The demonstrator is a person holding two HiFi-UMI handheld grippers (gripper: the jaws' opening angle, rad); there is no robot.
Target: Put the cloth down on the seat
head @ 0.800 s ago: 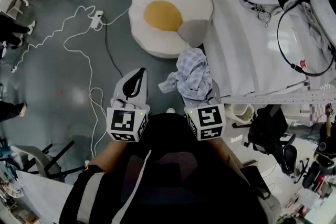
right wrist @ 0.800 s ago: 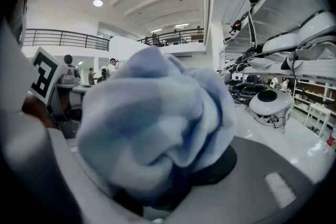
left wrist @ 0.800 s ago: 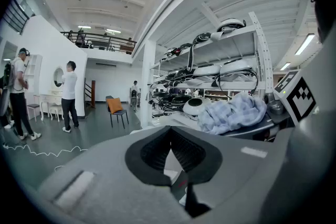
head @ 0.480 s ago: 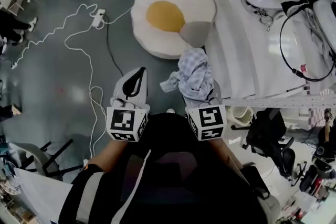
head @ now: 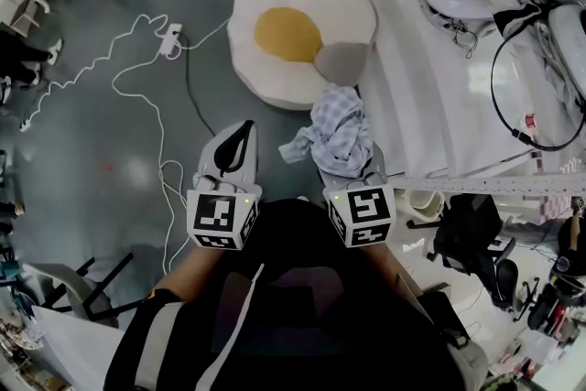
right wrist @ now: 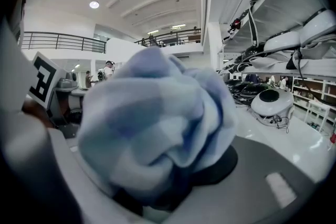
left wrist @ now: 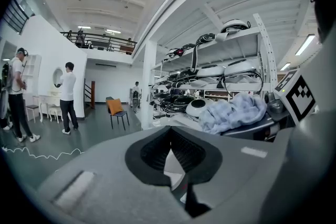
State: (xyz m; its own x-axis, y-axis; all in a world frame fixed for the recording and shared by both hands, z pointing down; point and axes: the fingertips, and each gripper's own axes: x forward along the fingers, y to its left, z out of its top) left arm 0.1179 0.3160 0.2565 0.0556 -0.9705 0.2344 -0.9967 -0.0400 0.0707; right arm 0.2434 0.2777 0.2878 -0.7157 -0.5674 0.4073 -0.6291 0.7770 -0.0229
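My right tongs clench the cloth, the seat lies just above it in the frame; my left tongs are closed, empty.

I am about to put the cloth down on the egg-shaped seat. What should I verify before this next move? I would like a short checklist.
1. Cloth gripped by the right hand-held gripper: ok, bunched between its jaws.
2. Top of the seat free: ok, nothing loose shows on it.
3. Cloth above the seat: not ok, it hangs short of the near edge.
4. Left hand-held gripper empty: ok, jaws together, nothing between them.
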